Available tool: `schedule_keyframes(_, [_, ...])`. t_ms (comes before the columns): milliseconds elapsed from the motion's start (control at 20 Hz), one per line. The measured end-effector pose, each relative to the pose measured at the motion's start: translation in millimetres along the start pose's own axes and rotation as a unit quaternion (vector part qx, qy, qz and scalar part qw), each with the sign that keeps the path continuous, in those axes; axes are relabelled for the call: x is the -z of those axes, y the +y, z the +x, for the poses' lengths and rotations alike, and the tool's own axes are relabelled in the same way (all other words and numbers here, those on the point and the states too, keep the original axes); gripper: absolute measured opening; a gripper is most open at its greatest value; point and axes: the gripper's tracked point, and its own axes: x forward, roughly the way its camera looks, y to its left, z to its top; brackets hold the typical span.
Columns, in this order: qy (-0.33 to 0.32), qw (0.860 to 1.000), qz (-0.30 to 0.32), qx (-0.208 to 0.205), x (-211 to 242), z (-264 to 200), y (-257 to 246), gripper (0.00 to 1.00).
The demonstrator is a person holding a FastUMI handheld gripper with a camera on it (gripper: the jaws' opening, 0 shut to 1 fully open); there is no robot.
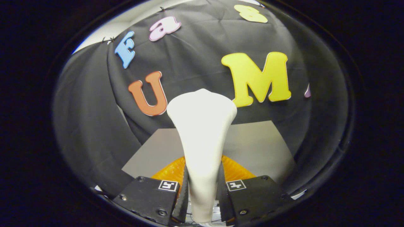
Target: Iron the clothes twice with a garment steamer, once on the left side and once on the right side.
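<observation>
Gripper [202, 195] clamps the garment steamer [202, 132] handle, lower centre. Steamer lifted; next, lower head onto orange garment [235, 170].

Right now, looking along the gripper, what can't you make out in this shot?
- Orange garment, gripper view: mostly hidden behind the white steamer and the fingers; its shape and sides can't be told.
- Steamer's head face: turned away, so steam or contact is unknown.
- Steamer's lower end: cut off below the gripper, which is shut on it.
- Grey table: its near part is covered.
</observation>
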Motion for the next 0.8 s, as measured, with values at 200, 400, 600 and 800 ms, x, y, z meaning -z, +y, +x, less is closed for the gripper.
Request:
schedule_keyframes(200, [-0.072, 0.997, -0.016, -0.005, -29, -78, -5, 0.42])
schedule_keyframes(400, [-0.138, 0.990, -0.030, 0.002, -51, -161, -23, 0.43])
schedule_keyframes(600, [-0.186, 0.982, -0.033, 0.018, -64, -233, -50, 0.42])
schedule_keyframes(800, [-0.221, 0.973, -0.042, 0.059, -88, -276, -89, 0.42])
